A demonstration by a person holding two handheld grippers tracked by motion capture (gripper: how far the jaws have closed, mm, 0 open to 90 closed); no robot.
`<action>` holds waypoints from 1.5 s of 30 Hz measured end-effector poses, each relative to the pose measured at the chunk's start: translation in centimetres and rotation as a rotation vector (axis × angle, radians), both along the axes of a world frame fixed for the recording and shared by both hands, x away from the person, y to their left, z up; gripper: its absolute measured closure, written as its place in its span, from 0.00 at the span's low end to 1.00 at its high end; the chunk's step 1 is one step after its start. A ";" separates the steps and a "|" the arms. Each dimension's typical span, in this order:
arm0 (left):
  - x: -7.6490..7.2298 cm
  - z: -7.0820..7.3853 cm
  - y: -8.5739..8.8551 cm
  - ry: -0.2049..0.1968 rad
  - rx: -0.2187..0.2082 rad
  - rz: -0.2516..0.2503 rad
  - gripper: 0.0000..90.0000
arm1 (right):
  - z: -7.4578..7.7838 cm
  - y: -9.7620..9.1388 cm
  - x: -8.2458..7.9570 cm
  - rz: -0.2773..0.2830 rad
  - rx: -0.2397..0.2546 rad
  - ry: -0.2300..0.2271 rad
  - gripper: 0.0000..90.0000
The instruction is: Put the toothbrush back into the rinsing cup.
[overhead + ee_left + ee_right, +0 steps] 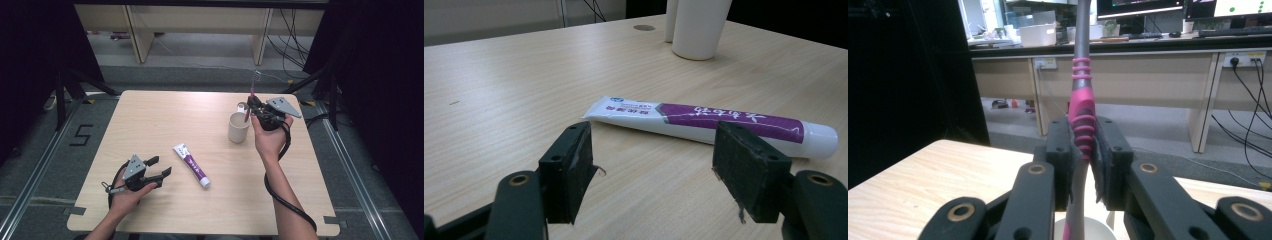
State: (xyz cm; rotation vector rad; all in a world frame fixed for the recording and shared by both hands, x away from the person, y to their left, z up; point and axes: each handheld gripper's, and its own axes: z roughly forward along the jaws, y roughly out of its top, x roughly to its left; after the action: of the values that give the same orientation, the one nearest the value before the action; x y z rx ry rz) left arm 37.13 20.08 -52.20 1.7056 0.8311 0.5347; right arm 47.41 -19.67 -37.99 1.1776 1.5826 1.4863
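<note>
My right gripper (pixel 252 103) is shut on a pink and grey toothbrush (pixel 1081 115), which stands upright with its lower end above a white cup (pixel 238 127) at the table's right. In the right gripper view the pads (pixel 1107 160) clamp the toothbrush's ribbed pink grip, and the cup's rim (pixel 1085 226) shows just below. A white and purple toothpaste tube (pixel 191 164) lies flat near the table's middle. My left gripper (pixel 159 167) rests at the front left, open, with its jaws pointed at the tube (pixel 709 123) a short way off. Nothing is between its pads (pixel 569 165).
The wooden table (pixel 150 120) is bare apart from these things. In the left gripper view the cup (pixel 700 27) stands beyond the tube. Desk legs (pixel 137 35) and cables (pixel 292 45) lie on the floor behind the table, and dark curtains flank both sides.
</note>
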 end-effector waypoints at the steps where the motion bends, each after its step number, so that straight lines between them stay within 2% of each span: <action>1: 0.0 0.0 0.0 -0.001 -0.001 -0.001 0.36 | 0.0 0.0 0.1 -0.008 0.001 -0.003 0.88; 6: 0.0 0.0 0.0 0.002 0.000 0.000 0.36 | 0.3 -0.2 0.8 -0.010 -0.009 -0.008 0.88; 8: 0.0 0.0 0.0 0.001 -0.002 -0.002 0.36 | 0.4 -0.1 1.1 -0.022 0.003 -0.002 0.88; 11: 0.0 0.0 0.0 -0.001 0.000 -0.003 0.36 | 0.6 -0.1 1.5 -0.024 -0.011 -0.006 0.88; 12: 0.0 0.0 0.0 -0.001 0.000 -0.003 0.36 | 0.7 -0.1 1.6 -0.017 -0.013 0.010 0.88; 13: 0.0 0.0 0.0 -0.002 0.002 -0.003 0.36 | 0.7 0.0 1.7 -0.024 -0.001 0.006 0.88; 17: 0.0 0.0 0.0 -0.002 -0.006 -0.003 0.36 | 0.7 -0.1 2.3 -0.033 -0.002 0.000 0.88; 19: 0.0 0.0 0.0 -0.002 -0.007 -0.003 0.36 | 0.7 0.0 2.5 -0.038 0.006 0.010 0.88; 20: 0.0 0.0 0.0 -0.002 -0.007 -0.003 0.36 | 0.8 -0.1 2.7 -0.037 -0.003 -0.006 0.88; 25: 0.0 0.0 0.0 -0.002 -0.001 -0.003 0.36 | 1.1 -0.2 3.2 -0.048 0.001 -0.007 0.88; 26: 0.0 0.0 0.0 -0.002 -0.006 -0.004 0.36 | 1.2 -0.4 3.4 -0.043 -0.017 -0.005 0.88; 27: 0.0 0.0 0.0 -0.002 -0.007 -0.003 0.36 | 1.2 -0.3 3.5 -0.045 0.003 0.001 0.88; 32: 0.0 0.0 0.0 -0.001 -0.006 -0.003 0.36 | 1.4 -0.3 4.1 -0.052 -0.002 0.002 0.88; 37: 0.0 0.0 0.0 -0.001 -0.001 -0.003 0.36 | 1.3 -0.1 4.9 -0.057 -0.011 0.004 0.88; 38: 0.0 0.0 0.0 0.000 -0.002 -0.004 0.36 | 1.3 -0.1 5.0 -0.045 -0.017 0.009 0.88; 40: 0.0 0.0 0.0 -0.001 -0.004 -0.002 0.36 | 1.2 0.1 5.2 -0.056 -0.008 0.022 0.88; 41: 0.0 0.0 0.0 -0.001 -0.004 -0.003 0.36 | 1.2 0.1 5.4 -0.052 -0.021 0.010 0.88; 45: 0.0 0.0 0.0 0.000 -0.001 -0.003 0.36 | 0.9 0.3 6.0 -0.055 -0.027 0.014 0.88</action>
State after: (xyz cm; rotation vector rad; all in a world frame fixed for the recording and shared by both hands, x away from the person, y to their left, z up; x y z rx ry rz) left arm 37.13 20.08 -52.21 1.7056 0.8286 0.5326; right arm 53.41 -19.41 -37.04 1.2093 1.5619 1.4205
